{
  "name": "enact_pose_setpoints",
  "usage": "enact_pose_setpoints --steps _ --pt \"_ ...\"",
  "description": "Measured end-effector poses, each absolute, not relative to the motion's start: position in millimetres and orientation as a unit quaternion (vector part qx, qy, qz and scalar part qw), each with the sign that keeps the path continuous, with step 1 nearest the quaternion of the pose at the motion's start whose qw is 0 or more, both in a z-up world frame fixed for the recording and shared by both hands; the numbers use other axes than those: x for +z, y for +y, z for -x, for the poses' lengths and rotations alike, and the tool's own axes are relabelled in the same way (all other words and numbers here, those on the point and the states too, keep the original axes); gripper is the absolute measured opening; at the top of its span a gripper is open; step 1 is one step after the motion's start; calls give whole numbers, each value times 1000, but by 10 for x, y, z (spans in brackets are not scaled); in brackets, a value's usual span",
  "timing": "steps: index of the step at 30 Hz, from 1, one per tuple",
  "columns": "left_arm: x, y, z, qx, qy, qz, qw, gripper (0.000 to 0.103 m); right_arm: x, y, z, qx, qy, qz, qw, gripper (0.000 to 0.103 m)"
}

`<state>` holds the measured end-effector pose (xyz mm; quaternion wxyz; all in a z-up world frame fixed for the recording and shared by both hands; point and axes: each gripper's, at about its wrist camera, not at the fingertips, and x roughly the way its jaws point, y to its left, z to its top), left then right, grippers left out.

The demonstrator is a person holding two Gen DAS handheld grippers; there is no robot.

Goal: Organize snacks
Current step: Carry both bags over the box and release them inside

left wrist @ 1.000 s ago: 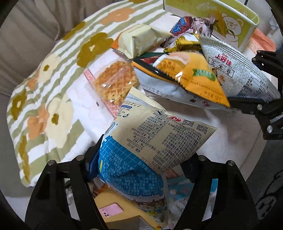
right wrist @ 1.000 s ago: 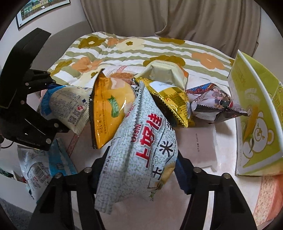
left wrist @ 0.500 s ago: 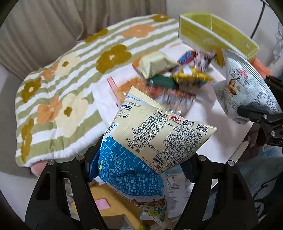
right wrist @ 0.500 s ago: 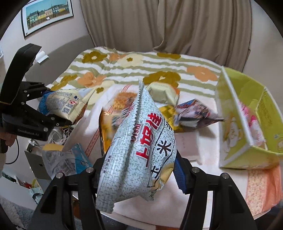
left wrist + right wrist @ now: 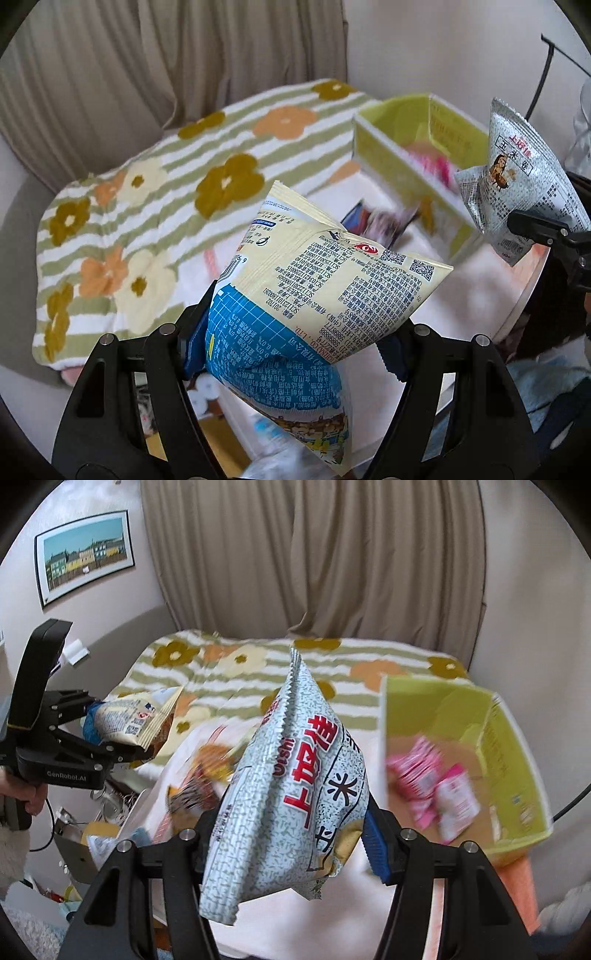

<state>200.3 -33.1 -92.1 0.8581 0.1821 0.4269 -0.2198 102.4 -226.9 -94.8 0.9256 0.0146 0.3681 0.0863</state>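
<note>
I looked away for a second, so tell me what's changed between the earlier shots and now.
Both grippers rose away from the table: the snack pile has dropped out of the close view, and the green box with pink packets now shows its inside. The left gripper stays clamped on the blue-and-cream bag, the right gripper on the speckled grey bag. Nothing was released.

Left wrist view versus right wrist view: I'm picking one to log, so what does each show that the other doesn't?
Only the left wrist view shows the printed back of the cream-and-blue snack bag close up, pinched in the left hand-held gripper.

Only the right wrist view shows the framed picture on the wall, the pink packets clearly inside the green box, and a hand on the left tool's grip.

Both show the silver speckled bag held in the right hand-held gripper, the flowered blanket and curtains.
</note>
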Motion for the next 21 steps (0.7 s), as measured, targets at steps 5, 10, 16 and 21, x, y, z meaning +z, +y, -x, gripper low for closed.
enact_pose_setpoints --steps 5,10,16,21 --pt "-730 -1067 -2165 -234 412 -155 867 71 -782 -2923 -1179 76 360 -3 930 56" --pt "-656 -1893 -2392 -251 408 -140 867 71 -741 -3584 -1403 62 362 -3 930 56" --pt "-763 -2713 -2685 -265 423 -122 858 71 -797 -4115 -1711 59 373 -4 926 56" --pt "-939 -3127 -3002 -264 450 -133 843 71 -897 -4365 -1943 57 386 -34 920 56"
